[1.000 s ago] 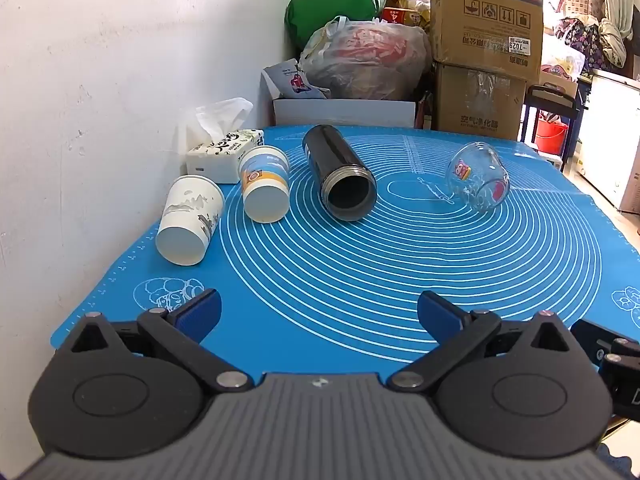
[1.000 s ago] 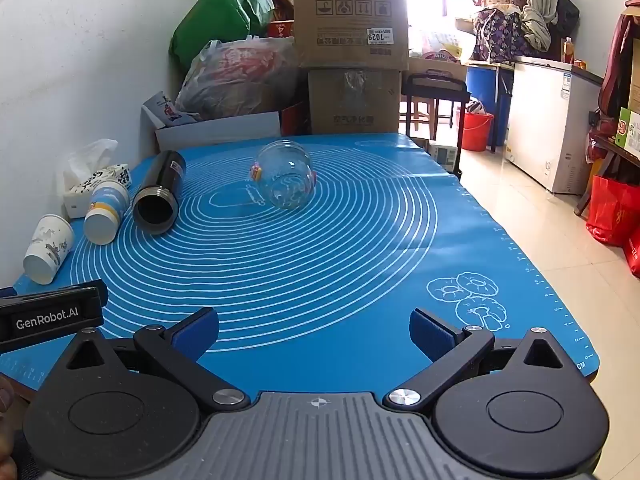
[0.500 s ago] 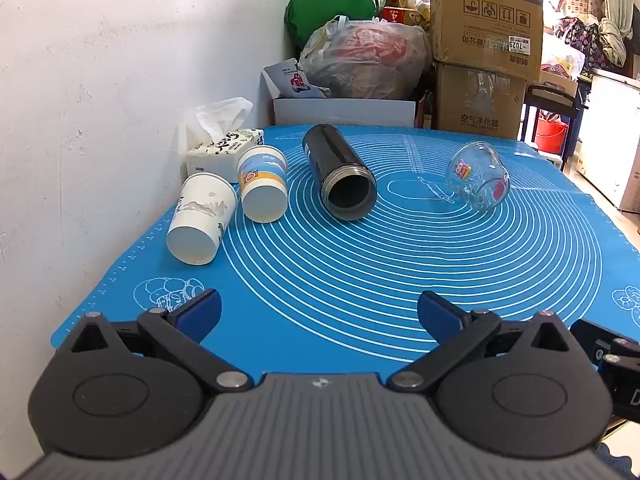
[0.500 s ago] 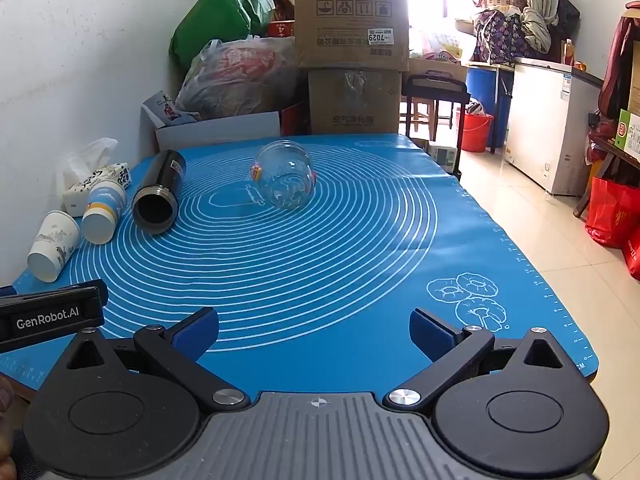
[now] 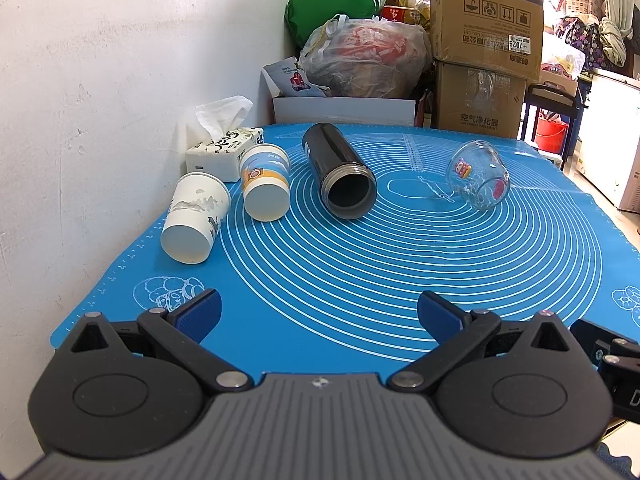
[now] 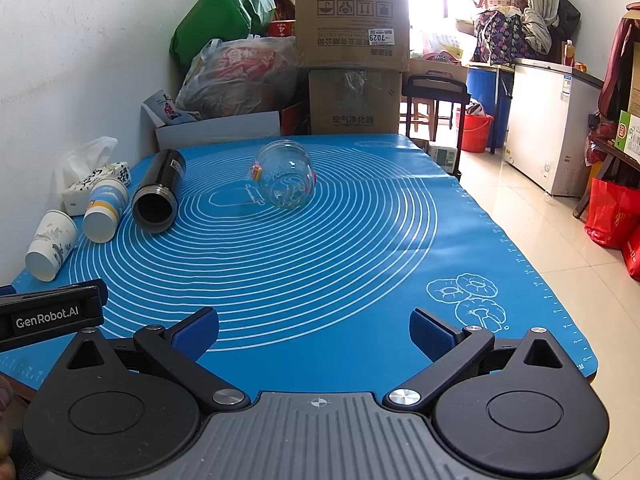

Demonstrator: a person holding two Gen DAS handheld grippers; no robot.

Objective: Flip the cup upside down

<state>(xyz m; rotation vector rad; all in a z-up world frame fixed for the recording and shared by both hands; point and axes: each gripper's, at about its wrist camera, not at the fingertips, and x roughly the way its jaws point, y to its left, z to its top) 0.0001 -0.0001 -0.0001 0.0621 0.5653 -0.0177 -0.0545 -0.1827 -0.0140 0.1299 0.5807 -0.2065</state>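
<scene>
Four vessels lie on their sides on the blue mat point(image 5: 360, 280). A white paper cup point(image 5: 194, 218) lies nearest the wall, base toward me. A blue-and-white paper cup point(image 5: 266, 188) lies beside it. A black flask point(image 5: 340, 176) points its open mouth toward me. A clear glass cup point(image 5: 478, 180) lies at the right; it also shows in the right wrist view point(image 6: 286, 180). My left gripper point(image 5: 319, 316) is open and empty above the mat's near edge. My right gripper point(image 6: 314, 334) is open and empty, also at the near edge.
A tissue box point(image 5: 224, 152) sits by the white wall point(image 5: 100, 80) behind the paper cups. Bags and cardboard boxes point(image 5: 486, 60) stand beyond the table's far end. The table's right edge drops to a tiled floor point(image 6: 560, 240).
The left wrist view has shifted slightly left, so the white paper cup sits a little further right in frame. Both grippers stay open.
</scene>
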